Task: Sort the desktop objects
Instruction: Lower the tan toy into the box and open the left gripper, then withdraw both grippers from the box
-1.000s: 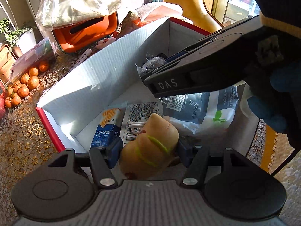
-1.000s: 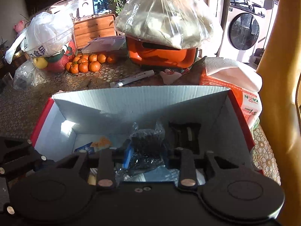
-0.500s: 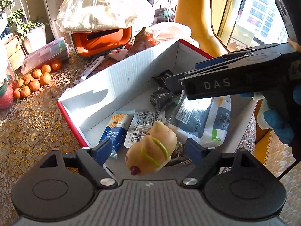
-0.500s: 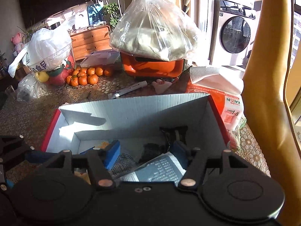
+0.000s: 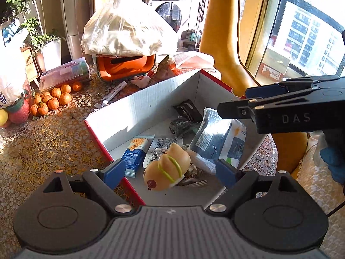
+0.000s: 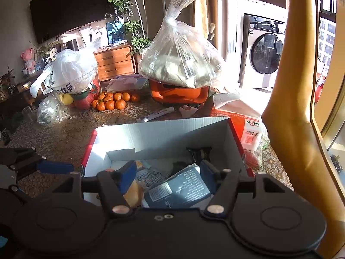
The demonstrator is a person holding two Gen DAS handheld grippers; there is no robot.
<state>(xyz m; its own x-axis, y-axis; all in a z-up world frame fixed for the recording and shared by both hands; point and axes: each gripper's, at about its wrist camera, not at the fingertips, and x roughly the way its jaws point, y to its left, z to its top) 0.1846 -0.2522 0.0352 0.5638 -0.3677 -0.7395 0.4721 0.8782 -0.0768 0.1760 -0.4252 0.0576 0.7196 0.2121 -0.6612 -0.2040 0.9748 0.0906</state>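
A hot-dog toy (image 5: 167, 169) is shown lying in the box (image 5: 151, 99) on the tabletop (image 5: 49, 142), among packets. Above it, the left gripper (image 5: 170, 170) and right gripper (image 6: 168, 172) are seen opening, nothing held between their fingers.

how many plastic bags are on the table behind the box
3. A clear bag sits on the orange container; a white bag stands at far left above the fruit; a small clear bag lies in front of it. Others may be hidden.

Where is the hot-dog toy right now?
In the left wrist view, the hot-dog toy lies inside the box, near corner, between the blue snack packet and grey pouch.
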